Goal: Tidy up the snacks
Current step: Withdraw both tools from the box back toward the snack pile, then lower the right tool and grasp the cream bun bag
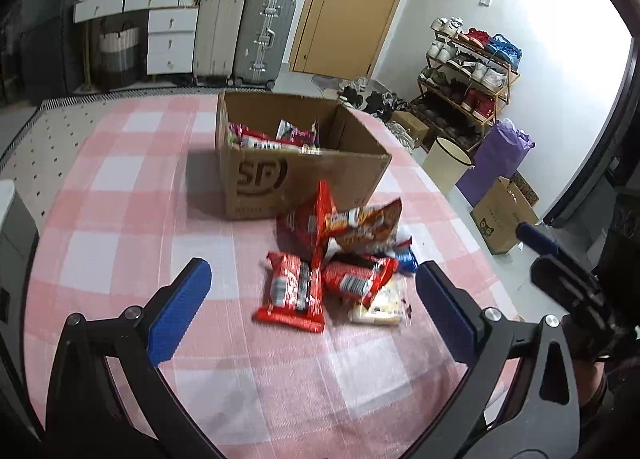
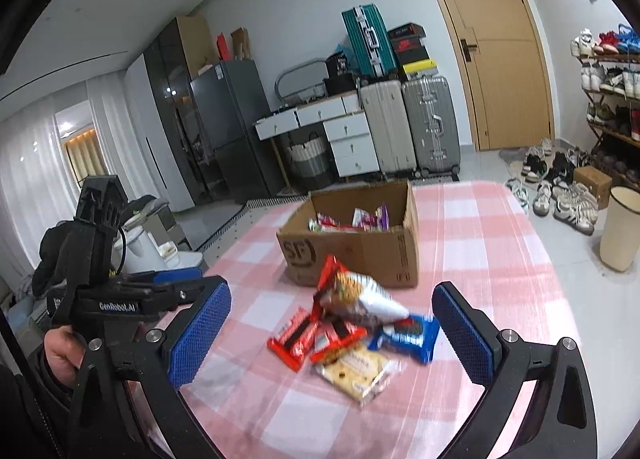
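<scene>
A: Straight ahead of the left gripper (image 1: pixel 312 299), between its spread fingers, lies the pile of snacks (image 1: pixel 340 259) on the pink checked tablecloth (image 1: pixel 120 219). Nothing is gripped; the jaws stand wide apart.

B: Same for the right gripper (image 2: pixel 332 331): released, empty, fingers framing the pile from its side. The blue packet (image 2: pixel 406 337) and the pale biscuit packet (image 2: pixel 356 373) sit nearest its tips.

A: Beyond the pile stands the cardboard box (image 1: pixel 280 183), open at the top, with some packets already inside. I'd guess the loose ones wait just beside it so each needs only a short carry.

B: Likely. The red packet (image 1: pixel 292 293) lies flat and apart enough to pinch first.

A: Further off: suitcases (image 1: pixel 244 35), a wooden door (image 1: pixel 352 3), and a shoe rack (image 1: pixel 468 71) off to my right.

B: A bin (image 2: pixel 620 227) stands on the floor past the table edge.
</scene>
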Available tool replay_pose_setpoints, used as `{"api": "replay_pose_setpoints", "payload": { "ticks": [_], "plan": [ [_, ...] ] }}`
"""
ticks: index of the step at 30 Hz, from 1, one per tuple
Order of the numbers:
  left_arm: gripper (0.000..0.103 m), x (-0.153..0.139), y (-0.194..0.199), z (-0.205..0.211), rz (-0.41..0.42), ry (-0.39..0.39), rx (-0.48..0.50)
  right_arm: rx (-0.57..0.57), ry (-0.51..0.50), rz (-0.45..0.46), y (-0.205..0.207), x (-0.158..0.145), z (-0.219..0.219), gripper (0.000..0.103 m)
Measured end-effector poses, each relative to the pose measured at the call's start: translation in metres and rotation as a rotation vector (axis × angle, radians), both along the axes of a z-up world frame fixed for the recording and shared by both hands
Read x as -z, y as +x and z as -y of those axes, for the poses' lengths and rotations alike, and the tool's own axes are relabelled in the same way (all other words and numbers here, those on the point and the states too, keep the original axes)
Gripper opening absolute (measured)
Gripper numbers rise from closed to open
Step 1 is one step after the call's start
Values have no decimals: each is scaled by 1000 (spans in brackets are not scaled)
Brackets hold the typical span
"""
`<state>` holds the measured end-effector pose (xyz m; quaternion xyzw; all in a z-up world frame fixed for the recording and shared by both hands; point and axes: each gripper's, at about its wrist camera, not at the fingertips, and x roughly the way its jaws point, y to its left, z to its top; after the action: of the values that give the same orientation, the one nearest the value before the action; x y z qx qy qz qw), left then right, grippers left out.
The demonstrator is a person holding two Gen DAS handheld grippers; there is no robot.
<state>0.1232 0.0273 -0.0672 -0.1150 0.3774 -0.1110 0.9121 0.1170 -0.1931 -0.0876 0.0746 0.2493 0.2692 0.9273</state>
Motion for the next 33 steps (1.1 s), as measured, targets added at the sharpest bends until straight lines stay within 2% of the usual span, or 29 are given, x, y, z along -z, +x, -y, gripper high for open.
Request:
{"api": "replay_pose_setpoints", "payload": {
  "ticks": [4, 13, 19, 30, 33],
  "plan": [
    [102, 15, -3, -6, -18, -38, 2, -14, -14, -41, 0, 23, -1, 102],
    [102, 40, -3, -17, -41, -61, -3, -51, -55, -160, 22, 76, -11, 102],
    [102, 55, -3, -22, -73, -54, 2, -90, -209, -251, 46, 112, -34, 102],
    [102, 64, -2, -32, -84, -70, -12, -172, -337, -273, 85, 129, -59, 102],
    [102, 67, 0, -35, -92, -72, -16, -204, -373, -289, 93, 134, -66, 92]
  ]
}}
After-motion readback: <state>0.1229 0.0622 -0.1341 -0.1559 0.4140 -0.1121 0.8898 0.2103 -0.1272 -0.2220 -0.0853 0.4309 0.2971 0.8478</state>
